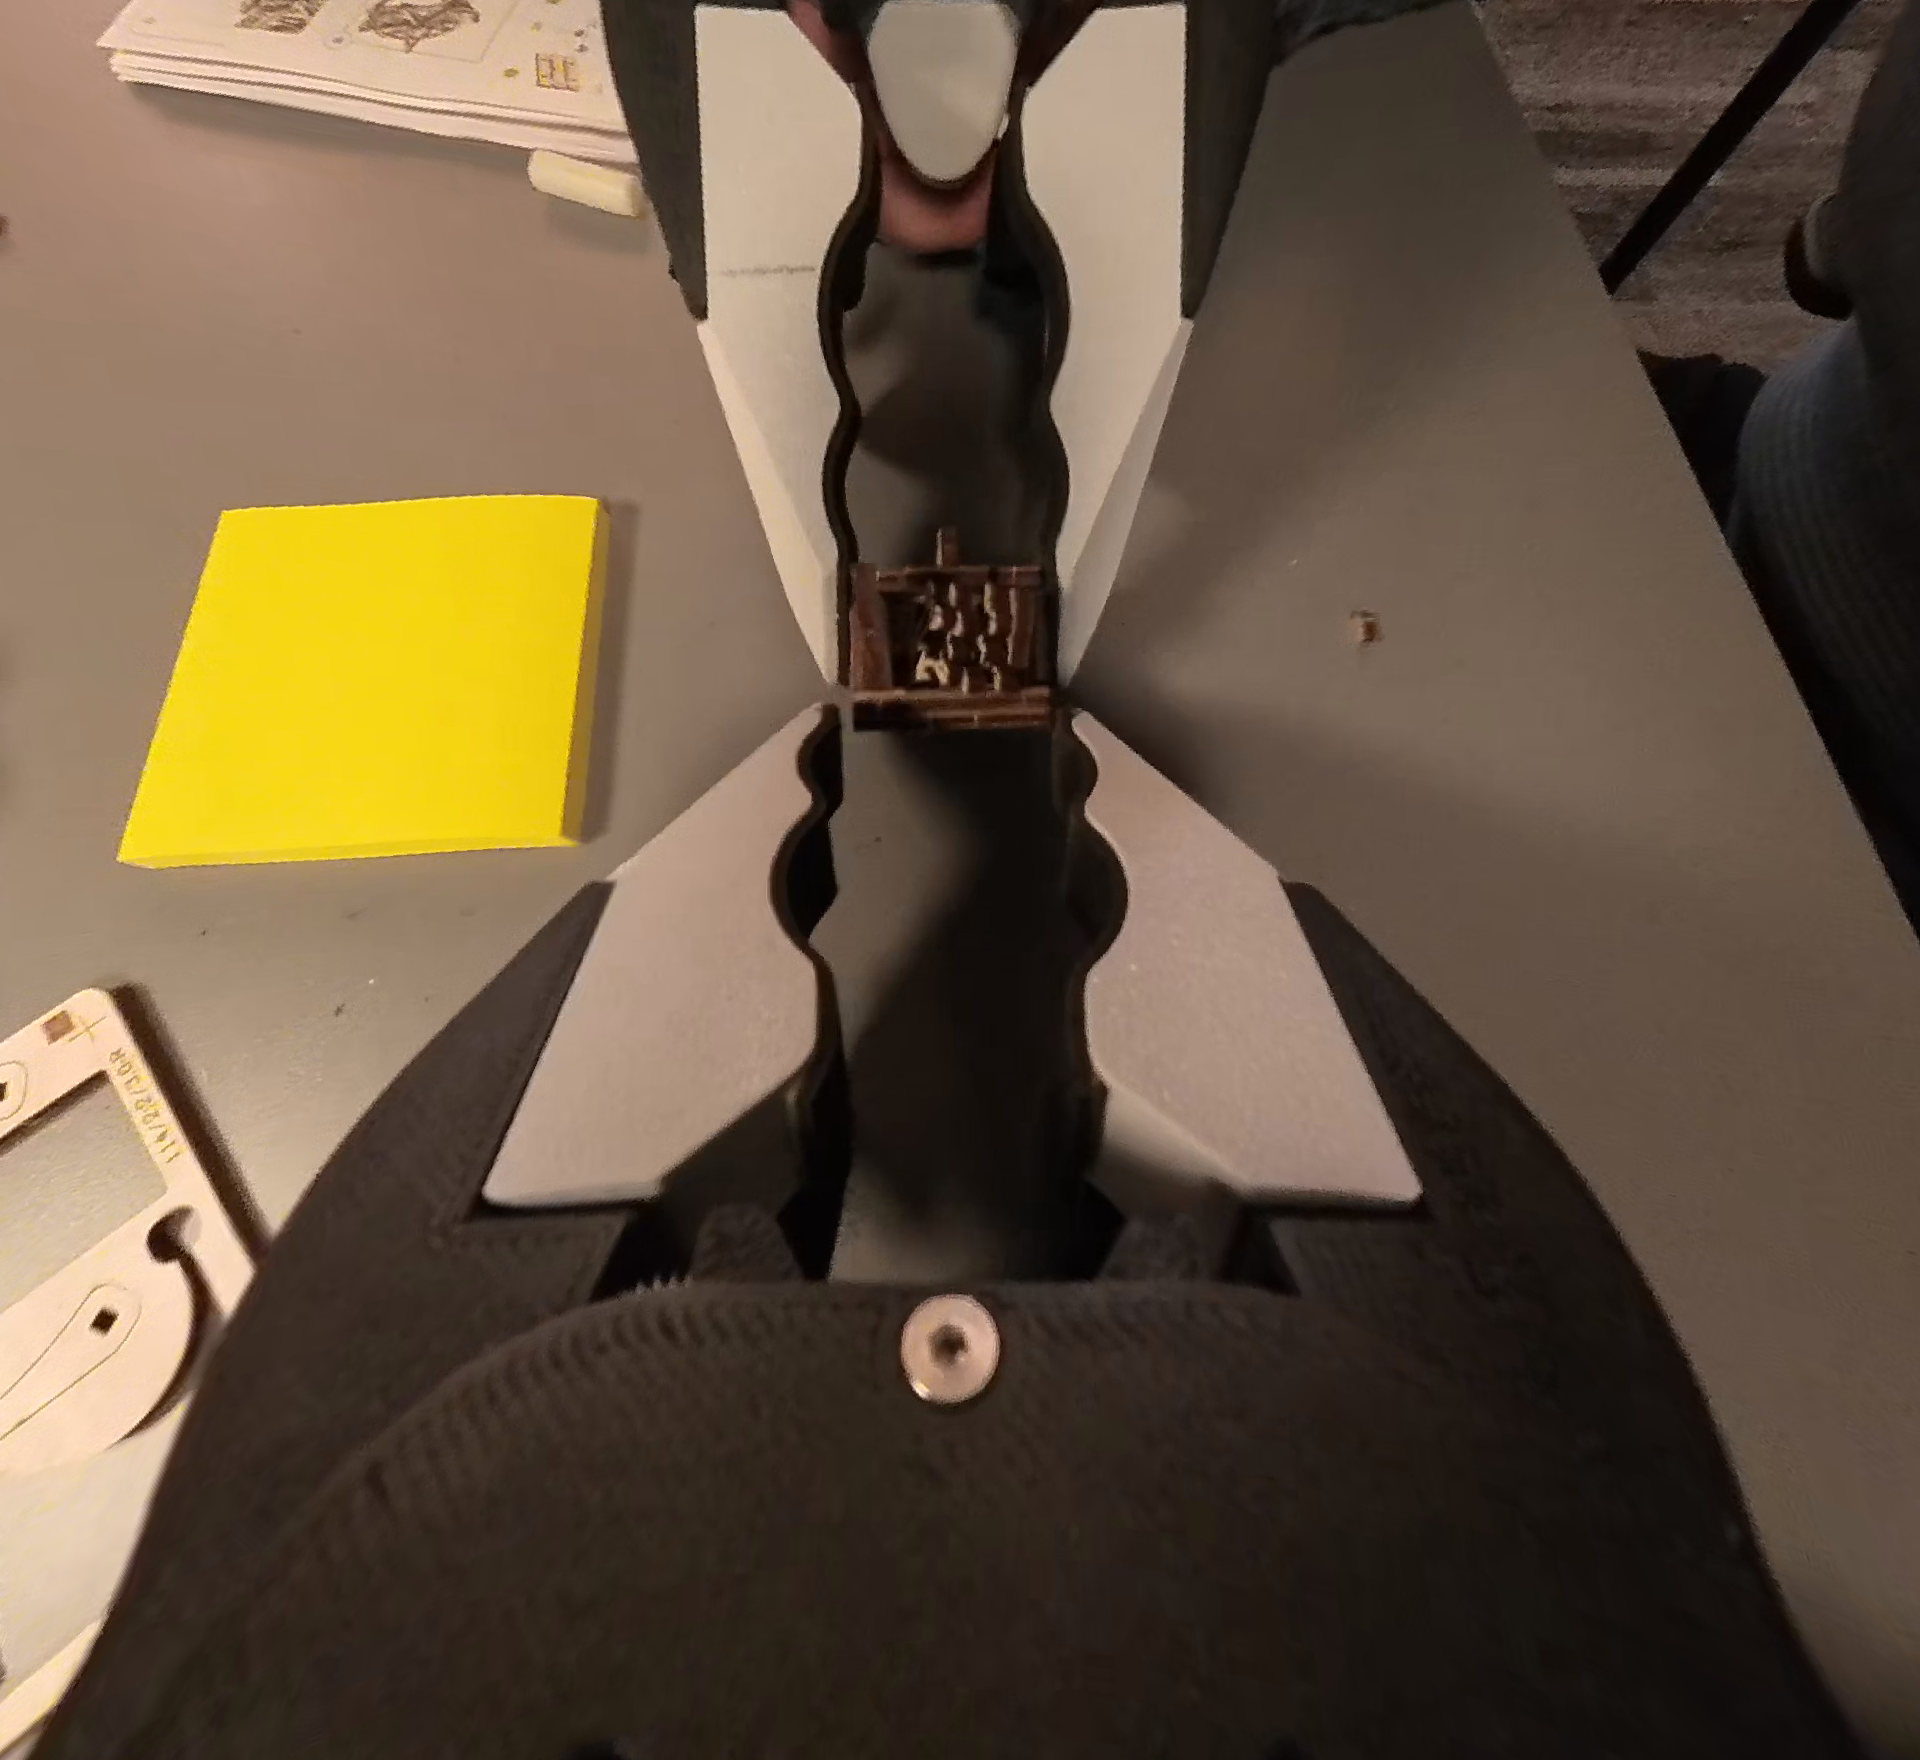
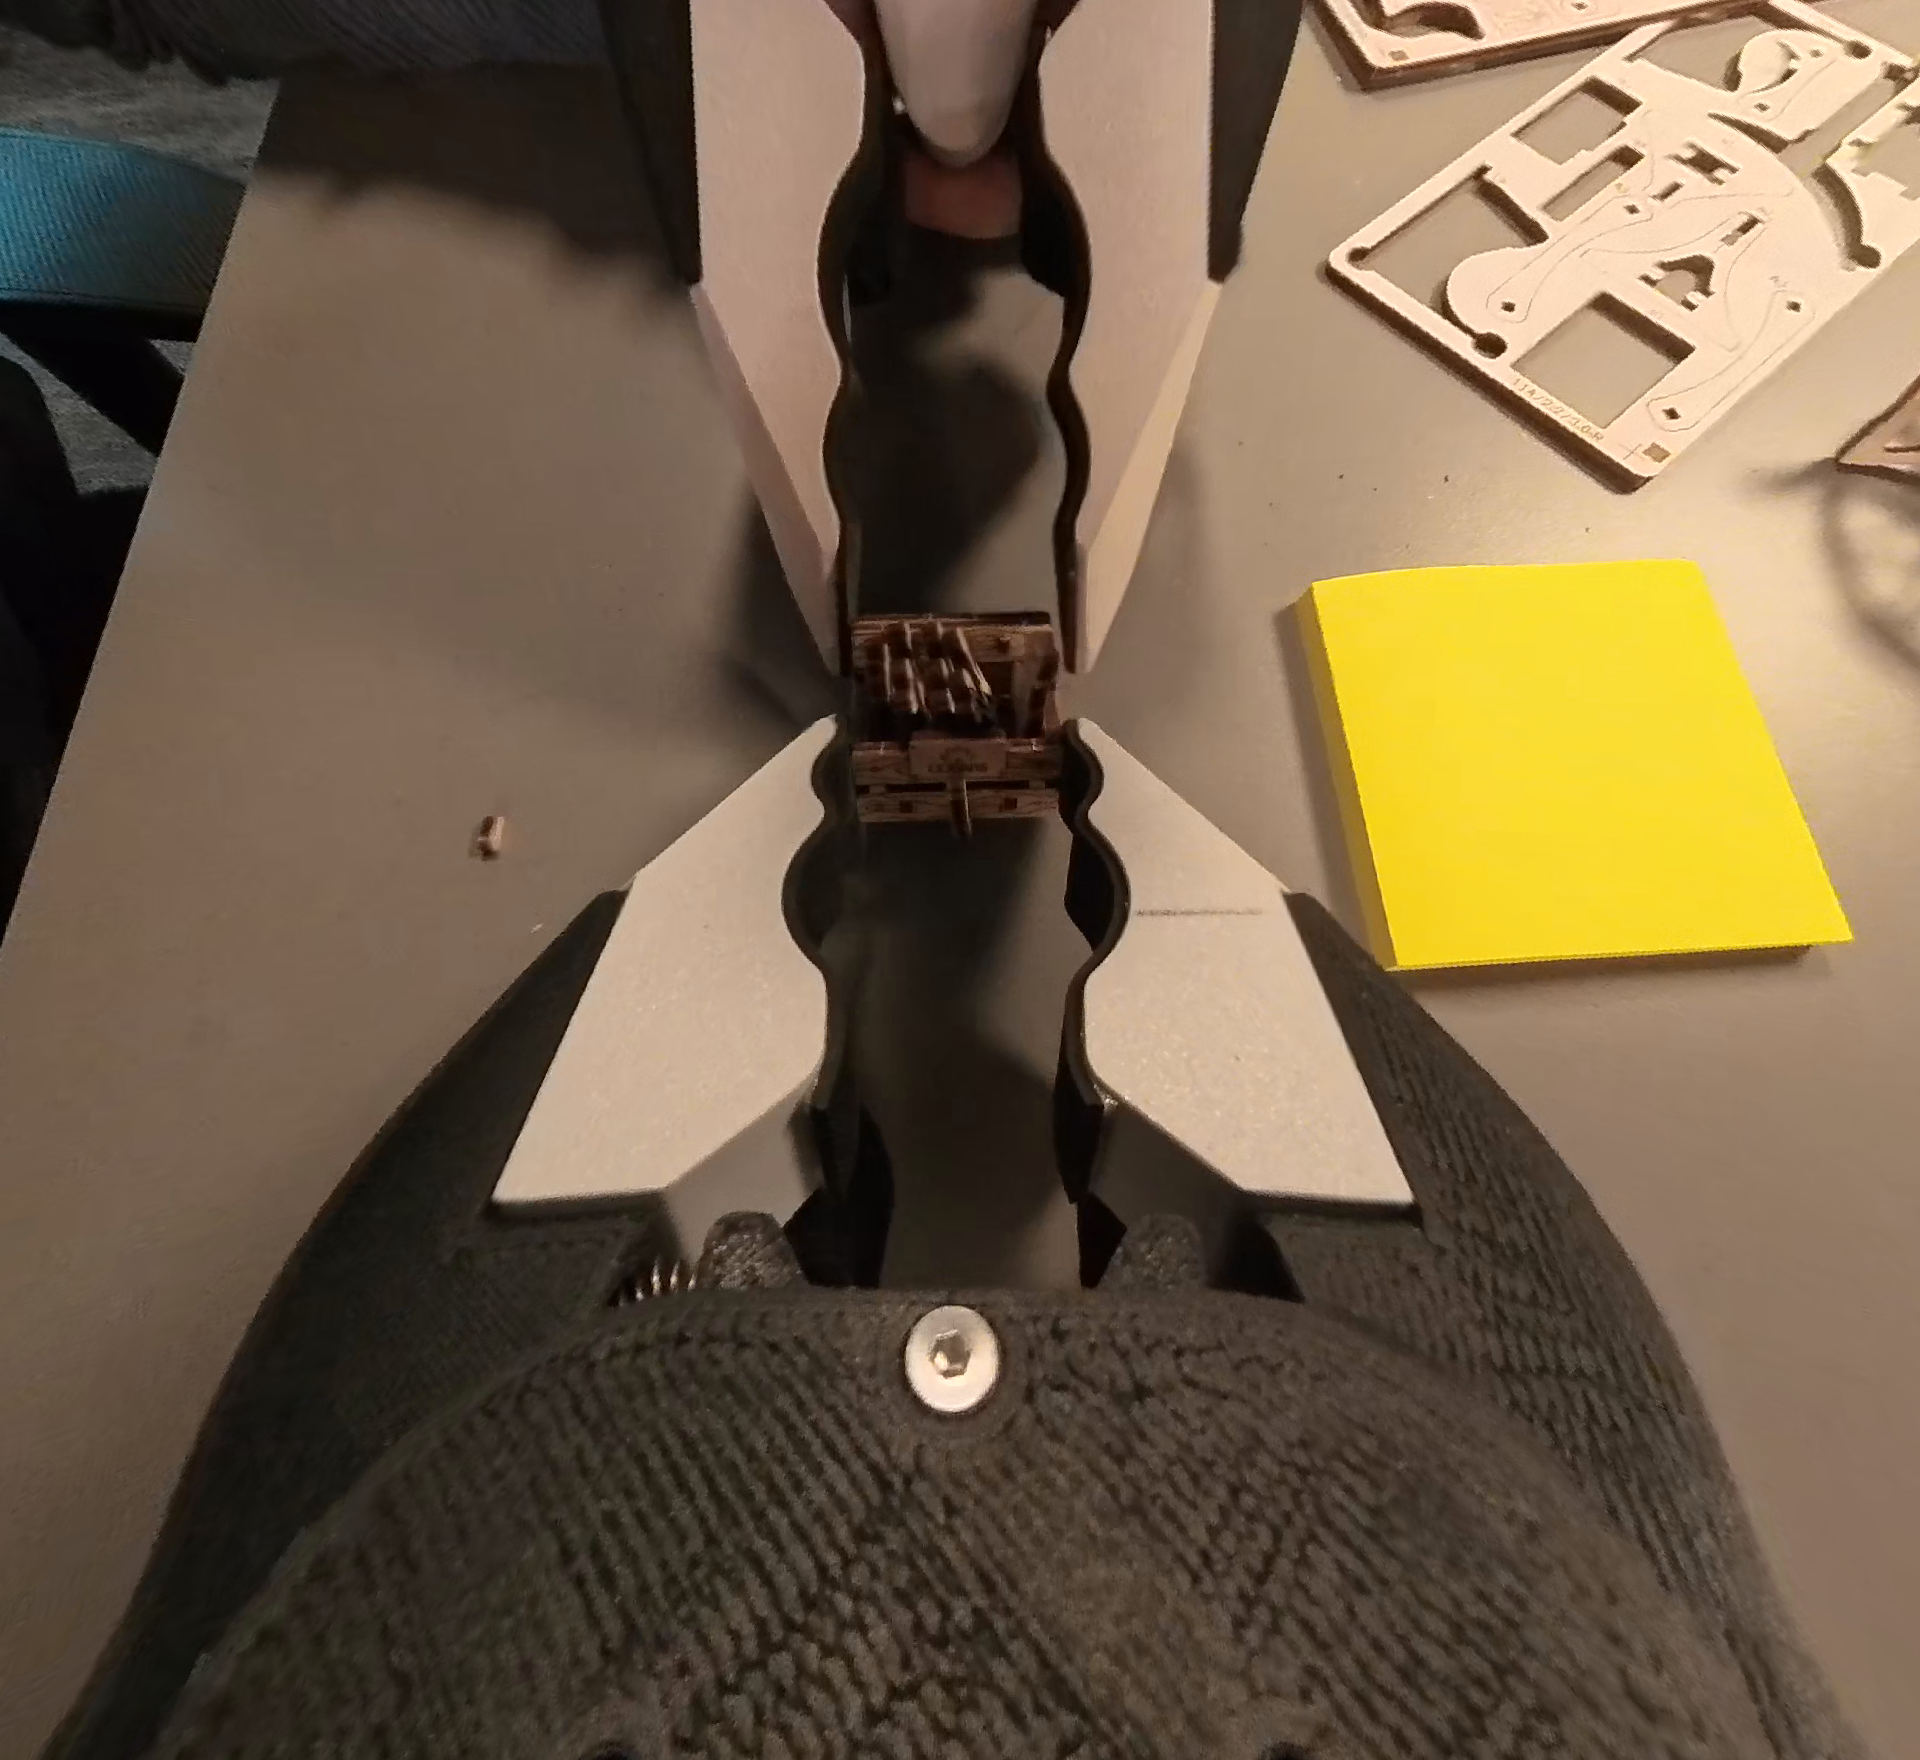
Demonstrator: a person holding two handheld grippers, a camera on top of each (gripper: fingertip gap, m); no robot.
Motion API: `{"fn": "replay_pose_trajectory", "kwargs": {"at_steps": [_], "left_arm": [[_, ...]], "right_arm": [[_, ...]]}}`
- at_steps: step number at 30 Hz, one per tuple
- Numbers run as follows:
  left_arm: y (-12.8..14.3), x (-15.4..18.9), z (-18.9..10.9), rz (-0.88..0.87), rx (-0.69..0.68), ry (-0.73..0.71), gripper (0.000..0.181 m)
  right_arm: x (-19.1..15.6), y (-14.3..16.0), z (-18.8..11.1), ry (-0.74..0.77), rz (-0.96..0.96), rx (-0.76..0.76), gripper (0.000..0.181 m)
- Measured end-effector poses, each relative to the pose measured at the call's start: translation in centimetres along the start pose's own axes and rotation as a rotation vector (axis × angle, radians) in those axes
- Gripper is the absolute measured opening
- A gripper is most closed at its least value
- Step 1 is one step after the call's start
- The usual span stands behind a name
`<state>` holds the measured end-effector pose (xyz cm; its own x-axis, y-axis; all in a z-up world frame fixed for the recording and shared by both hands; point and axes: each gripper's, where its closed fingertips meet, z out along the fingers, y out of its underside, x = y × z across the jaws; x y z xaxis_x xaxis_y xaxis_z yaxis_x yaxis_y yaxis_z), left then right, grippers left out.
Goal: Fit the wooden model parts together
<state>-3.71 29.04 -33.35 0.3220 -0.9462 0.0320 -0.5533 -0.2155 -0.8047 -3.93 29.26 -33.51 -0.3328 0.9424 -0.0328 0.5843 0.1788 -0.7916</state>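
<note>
A small dark-brown wooden model of slats and pegs hangs above the grey table, held between two grippers that face each other. My left gripper comes from the bottom of the left wrist view, shut on the model's near edge. My right gripper comes from the top and clamps the far part. In the right wrist view the model shows a front plate with a small peg. There my right gripper is shut on it, and the left gripper grips its far side.
A yellow sticky pad lies on the table beside the grippers and also shows in the right wrist view. Cut-out wooden part sheets lie beyond it. An instruction booklet lies far left. A tiny wood scrap lies near the table edge. Only a small space, under 4 cm, lies between the two pairs of fingers.
</note>
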Motion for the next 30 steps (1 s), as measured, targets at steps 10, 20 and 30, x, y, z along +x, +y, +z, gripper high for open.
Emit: {"fn": "replay_pose_trajectory", "kwargs": {"at_steps": [10,20,30], "left_arm": [[-5.5,-4.7,-5.5,0.244,0.461,-0.557,0.037],[-8.2,-10.4,-8.0,0.129,0.596,-0.989,0.035],[-6.3,-15.0,-11.5,-0.137,0.697,-1.189,0.034]], "right_arm": [[3.4,-2.0,-1.8,0.237,0.084,0.167,0.037],[7.0,-2.9,-4.9,0.477,0.051,0.309,0.037],[11.6,-5.2,-5.9,0.678,0.194,0.476,0.037]]}}
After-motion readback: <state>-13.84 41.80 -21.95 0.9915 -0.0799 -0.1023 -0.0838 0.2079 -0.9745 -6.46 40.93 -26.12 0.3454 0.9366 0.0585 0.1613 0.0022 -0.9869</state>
